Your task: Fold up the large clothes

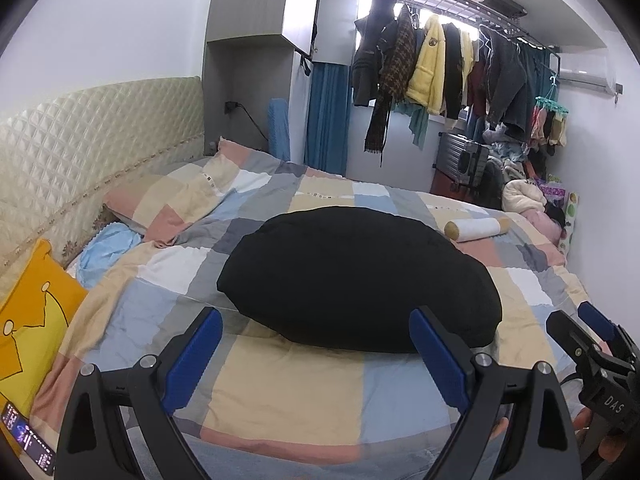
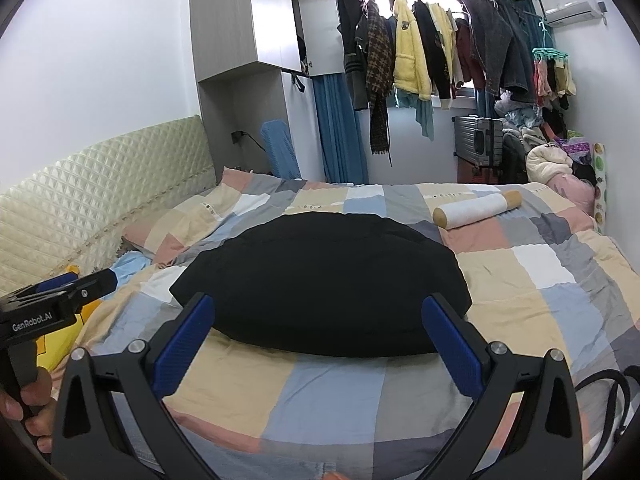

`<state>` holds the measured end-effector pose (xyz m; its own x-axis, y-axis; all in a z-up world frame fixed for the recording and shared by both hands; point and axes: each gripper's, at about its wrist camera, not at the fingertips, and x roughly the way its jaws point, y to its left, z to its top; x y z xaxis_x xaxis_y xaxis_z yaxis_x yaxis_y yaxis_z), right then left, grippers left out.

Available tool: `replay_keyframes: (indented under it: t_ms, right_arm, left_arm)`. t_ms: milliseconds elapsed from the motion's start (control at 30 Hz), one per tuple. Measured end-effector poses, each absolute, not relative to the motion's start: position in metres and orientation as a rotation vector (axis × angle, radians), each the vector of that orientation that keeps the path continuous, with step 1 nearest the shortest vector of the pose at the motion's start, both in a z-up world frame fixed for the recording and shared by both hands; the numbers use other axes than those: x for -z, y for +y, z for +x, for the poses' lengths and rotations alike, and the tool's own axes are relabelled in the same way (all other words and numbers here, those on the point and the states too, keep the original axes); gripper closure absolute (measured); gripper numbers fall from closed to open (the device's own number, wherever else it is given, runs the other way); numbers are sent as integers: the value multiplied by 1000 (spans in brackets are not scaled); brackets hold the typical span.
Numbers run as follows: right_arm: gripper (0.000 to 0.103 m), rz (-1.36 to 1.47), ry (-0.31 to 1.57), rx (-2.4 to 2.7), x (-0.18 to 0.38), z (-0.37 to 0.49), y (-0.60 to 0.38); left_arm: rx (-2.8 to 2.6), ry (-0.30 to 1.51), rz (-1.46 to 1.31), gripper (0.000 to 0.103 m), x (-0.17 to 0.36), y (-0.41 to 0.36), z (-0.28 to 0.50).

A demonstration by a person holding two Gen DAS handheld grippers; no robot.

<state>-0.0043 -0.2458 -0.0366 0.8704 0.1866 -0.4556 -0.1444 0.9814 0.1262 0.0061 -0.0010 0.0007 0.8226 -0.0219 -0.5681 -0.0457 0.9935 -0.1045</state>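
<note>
Plainly, the black garment (image 1: 356,276) lies in a rounded, folded heap on the bed (image 1: 280,392), in the middle of the patchwork quilt; its surface is so dark that no seams, sleeves or fold lines can be made out, so what kind of clothing it is cannot be told. The left gripper (image 1: 316,354) hangs just short of its near edge with its blue-padded fingers spread wide and nothing between them. The right gripper (image 2: 318,338) is likewise spread apart and empty, its fingertips framing the near edge of the heap; whether they touch the cloth is unclear.

Each gripper shows only partly in the other's view: the right one is cut off at the right rim of the left view, the left one at the left rim of the right view.

Beyond the heap a white roll (image 2: 478,209) lies on the quilt, well apart from it. A yellow cushion (image 1: 32,320) is cropped at the left edge. Hanging clothes (image 2: 432,52) crowd a rack by the bright, washed-out window.
</note>
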Motion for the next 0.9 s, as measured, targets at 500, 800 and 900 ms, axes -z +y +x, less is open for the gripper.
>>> replay_keyframes:
  t_ms: [500, 800, 900]
  right_arm:
    - [0, 84, 487, -166, 33, 1, -247]
    - [0, 83, 486, -157, 32, 1, -247]
    - [0, 82, 485, -158, 32, 1, -248]
  left_arm:
    - [-2, 627, -137, 8, 1, 1, 9]
    - [-7, 633, -145, 8, 1, 4, 9]
    - [-12, 633, -142, 8, 1, 5, 9]
